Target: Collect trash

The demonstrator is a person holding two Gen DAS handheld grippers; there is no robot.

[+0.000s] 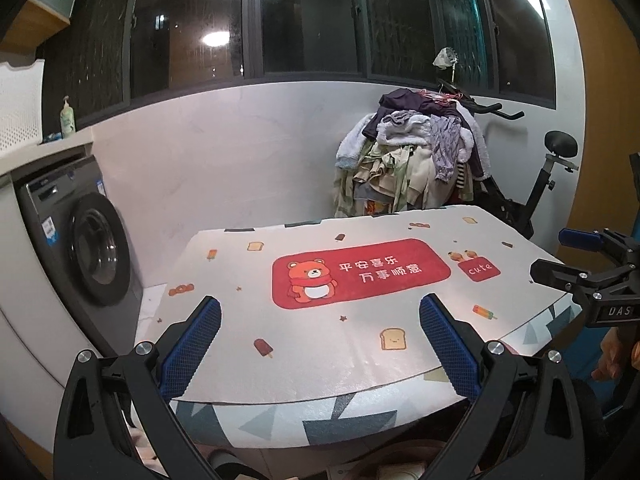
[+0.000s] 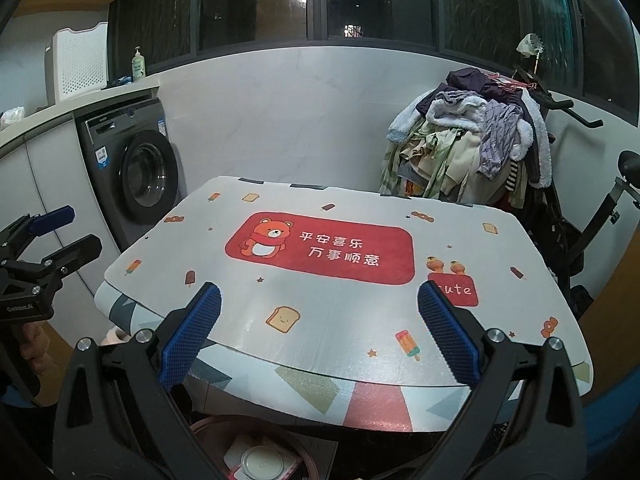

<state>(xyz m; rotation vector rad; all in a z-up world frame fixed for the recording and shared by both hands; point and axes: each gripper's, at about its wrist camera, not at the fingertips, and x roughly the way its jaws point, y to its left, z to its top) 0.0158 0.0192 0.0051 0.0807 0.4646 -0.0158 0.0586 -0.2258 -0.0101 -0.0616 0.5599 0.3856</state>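
Note:
My left gripper (image 1: 320, 308) is open over the near edge of a table, with nothing between its blue pads (image 1: 192, 344). The right gripper (image 2: 320, 294) is open too and holds nothing. Each one shows in the other's view: the right gripper (image 1: 550, 254) at the table's right side, the left gripper (image 2: 85, 229) off its left corner. A printed mat (image 1: 320, 356) with a red bear panel (image 2: 320, 254) covers the table. I see no loose trash on it. Below the front edge stands a round pinkish bin (image 2: 208, 432) with white wrappers and a round lid inside.
A grey washing machine (image 2: 140, 172) stands under a counter at the left, with a soap bottle (image 2: 138, 65) and a white perforated basket (image 2: 80, 64) on top. A heap of clothes (image 2: 468, 144) hangs on an exercise bike (image 1: 556, 168) behind the table. Dark windows run along the far wall.

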